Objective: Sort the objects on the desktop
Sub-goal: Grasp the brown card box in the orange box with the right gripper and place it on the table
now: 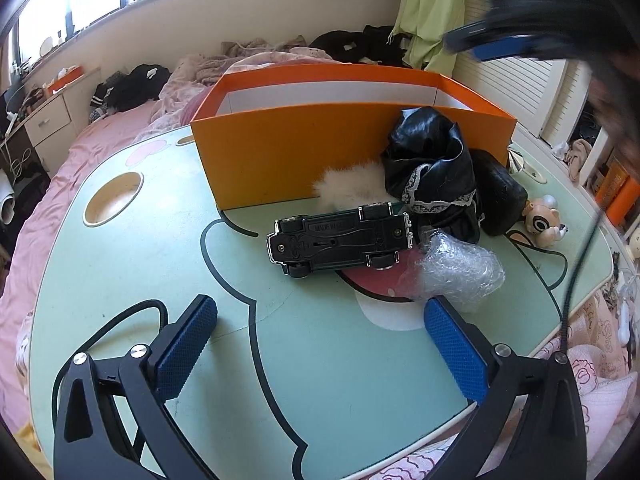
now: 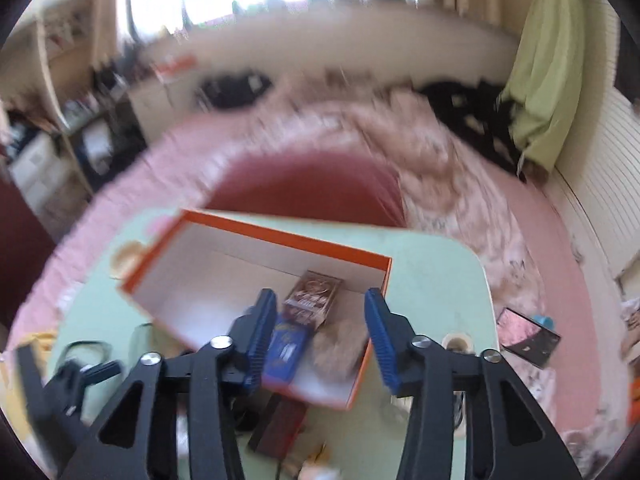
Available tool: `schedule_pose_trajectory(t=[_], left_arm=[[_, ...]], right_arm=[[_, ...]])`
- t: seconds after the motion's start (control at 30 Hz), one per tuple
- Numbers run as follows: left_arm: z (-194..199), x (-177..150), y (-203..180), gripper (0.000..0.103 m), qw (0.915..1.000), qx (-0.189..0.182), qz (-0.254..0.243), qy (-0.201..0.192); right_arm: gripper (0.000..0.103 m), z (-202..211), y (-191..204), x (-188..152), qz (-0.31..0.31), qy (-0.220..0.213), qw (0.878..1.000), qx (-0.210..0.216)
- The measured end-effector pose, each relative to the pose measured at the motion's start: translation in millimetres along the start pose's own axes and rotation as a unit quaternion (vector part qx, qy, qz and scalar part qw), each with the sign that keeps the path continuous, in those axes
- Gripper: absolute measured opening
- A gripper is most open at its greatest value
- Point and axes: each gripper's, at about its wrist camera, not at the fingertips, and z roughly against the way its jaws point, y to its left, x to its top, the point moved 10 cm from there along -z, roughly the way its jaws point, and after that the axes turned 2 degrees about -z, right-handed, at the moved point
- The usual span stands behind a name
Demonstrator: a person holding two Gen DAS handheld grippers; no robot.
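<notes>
We read the orange box (image 1: pixel 352 152) as the sorting bin — it sits open-topped on the green table (image 1: pixel 160 264), ahead of our left gripper (image 1: pixel 320 344), so things can drop in from above. Our left jaws stand wide with nothing between them, hovering over bare tabletop. Just ahead of them lies one black toy car (image 1: pixel 340 240), flipped underside-up, likely the next pick. Off the right-hand pad: one clear bubble-wrap wad (image 1: pixel 456 272), touching the car's end. Beyond that, one black lace-trimmed cloth heap (image 1: pixel 436 168) against the box wall, one white fluffy puff (image 1: pixel 348 188) beside it, one small figurine (image 1: pixel 544 220) further right.

Our right gripper (image 2: pixel 320 336) hangs over the box (image 2: pixel 280 236), jaws partly apart and gripping nothing — picture is blurred. Below the jaws, inside the box, we count three items: one brown card pack (image 2: pixel 316 296), one blue pack (image 2: pixel 286 350), one beige lump (image 2: pixel 340 346), too smeared to name.
</notes>
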Motion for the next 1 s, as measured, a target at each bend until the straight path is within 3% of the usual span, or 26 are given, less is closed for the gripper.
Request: schedule_pose_trajectory(t=[0.17,0.33,0.43,0.53,0.63,0.7,0.87,1.0], left_arm=[[0.0,0.1,-0.3,0.103,1.0,0.0,0.0,0.0],[0.6,-0.1,0.1,0.103,1.0,0.0,0.0,-0.001],[0.9,0.3,-0.2,0.103,1.0,0.0,-0.001,0.0],[1.2,0.8,0.1,0.103,1.0,0.0,0.0,-0.001],[1.4,2.0,0.8,0.103,1.0,0.0,0.0,-0.001],[1.5,2.4,0.8,0.103,1.0,0.0,0.0,-0.001],[1.3,2.4,0.4,0.103,1.0,0.0,0.001,-0.001],[-0.2,3.4,-0.2,0.103,1.0,-0.002,-0.001,-0.001]], right_arm=[[0.043,-49.7,15.4,-7.2,0.009,0.063,0.998,-0.028],[0.043,-82.0,5.3,-23.4,0.039,0.107,0.987,-0.11],[0.045,-90.8,2.9,-27.1,0.06,0.114,0.982,-0.14],[0.042,-94.0,3.6,-27.5,0.072,0.103,0.982,-0.141],[0.041,-85.9,5.1,-20.2,0.049,0.068,0.992,-0.097],[0.041,-68.3,6.6,-8.7,0.008,0.02,0.999,-0.025],[0.041,12.6,0.9,6.1,-0.065,-0.077,0.988,0.115],[0.041,67.3,-10.2,-12.5,-0.052,-0.121,0.985,0.108]])
